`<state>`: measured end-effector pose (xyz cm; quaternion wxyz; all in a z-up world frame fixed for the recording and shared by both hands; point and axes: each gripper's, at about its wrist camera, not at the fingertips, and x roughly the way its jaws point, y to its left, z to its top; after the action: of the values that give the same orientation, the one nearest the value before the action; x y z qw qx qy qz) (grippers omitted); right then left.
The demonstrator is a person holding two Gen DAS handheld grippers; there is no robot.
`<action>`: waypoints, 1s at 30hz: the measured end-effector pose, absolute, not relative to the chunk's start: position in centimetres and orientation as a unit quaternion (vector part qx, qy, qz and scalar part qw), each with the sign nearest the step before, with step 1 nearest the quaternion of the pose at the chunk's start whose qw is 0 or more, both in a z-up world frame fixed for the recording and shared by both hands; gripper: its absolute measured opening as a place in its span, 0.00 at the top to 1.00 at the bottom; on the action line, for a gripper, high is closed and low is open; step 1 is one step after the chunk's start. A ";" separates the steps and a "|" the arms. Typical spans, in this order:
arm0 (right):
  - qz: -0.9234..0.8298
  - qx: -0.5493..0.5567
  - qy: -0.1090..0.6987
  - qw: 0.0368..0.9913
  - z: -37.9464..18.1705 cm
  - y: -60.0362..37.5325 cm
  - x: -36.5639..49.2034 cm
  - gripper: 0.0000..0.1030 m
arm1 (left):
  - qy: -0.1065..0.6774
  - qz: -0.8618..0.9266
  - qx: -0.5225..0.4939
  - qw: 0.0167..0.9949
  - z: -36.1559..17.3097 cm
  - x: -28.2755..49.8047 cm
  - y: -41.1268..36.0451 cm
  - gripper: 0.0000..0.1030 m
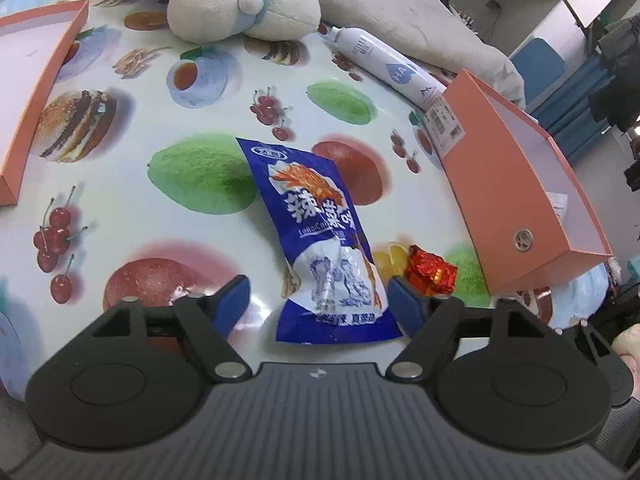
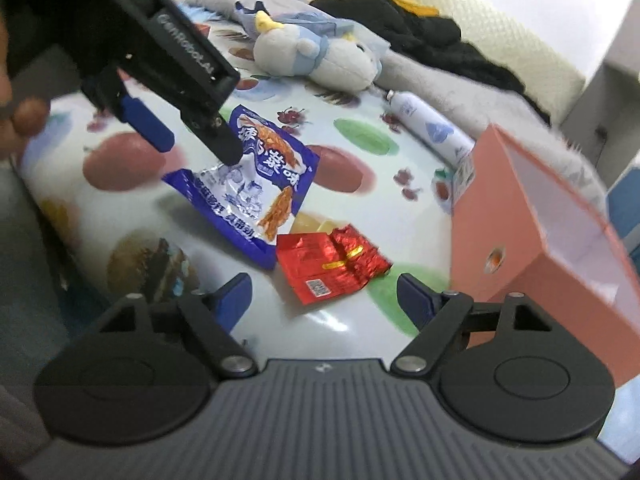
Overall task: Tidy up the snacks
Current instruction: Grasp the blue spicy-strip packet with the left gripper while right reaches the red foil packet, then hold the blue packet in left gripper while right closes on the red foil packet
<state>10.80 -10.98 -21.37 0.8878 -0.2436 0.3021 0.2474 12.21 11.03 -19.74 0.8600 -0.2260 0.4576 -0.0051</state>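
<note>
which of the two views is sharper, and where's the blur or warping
Left wrist view is sharper: the print on the blue snack bag reads crisply, though the fisheye bends the orange box. Right wrist view is softer, smeared on the red foil packet, the other gripper and the curved table edge.

We see even, bright indoor light w/ soft shadows. Glare sits on the glossy tablecloth [image 1: 132, 216] near its front edge and on the red foil packet [image 2: 332, 260]. Right wrist pic is motion-blurred; left is sharper. Fisheye bends both toward the edges.
</note>
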 end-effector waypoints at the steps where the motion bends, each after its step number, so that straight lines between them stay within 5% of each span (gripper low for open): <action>1: 0.243 -0.229 0.306 0.891 -21.4 -11.3 11.0 0.20 | 0.457 0.000 -0.223 0.861 -19.7 12.3 11.1 0.17; 15: 0.194 -0.005 0.353 0.915 -21.0 -12.8 16.4 0.18 | 0.459 -0.004 -0.223 0.860 -20.5 14.6 11.0 0.17; 30: 0.130 -0.001 0.377 0.917 -24.1 -11.4 19.2 0.21 | 0.474 -0.013 -0.231 0.850 -21.7 14.8 10.4 0.18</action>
<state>19.21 -11.40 -24.06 0.9172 -0.0008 0.3766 0.1302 14.80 10.38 -21.65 0.8497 -0.2312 0.4737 -0.0126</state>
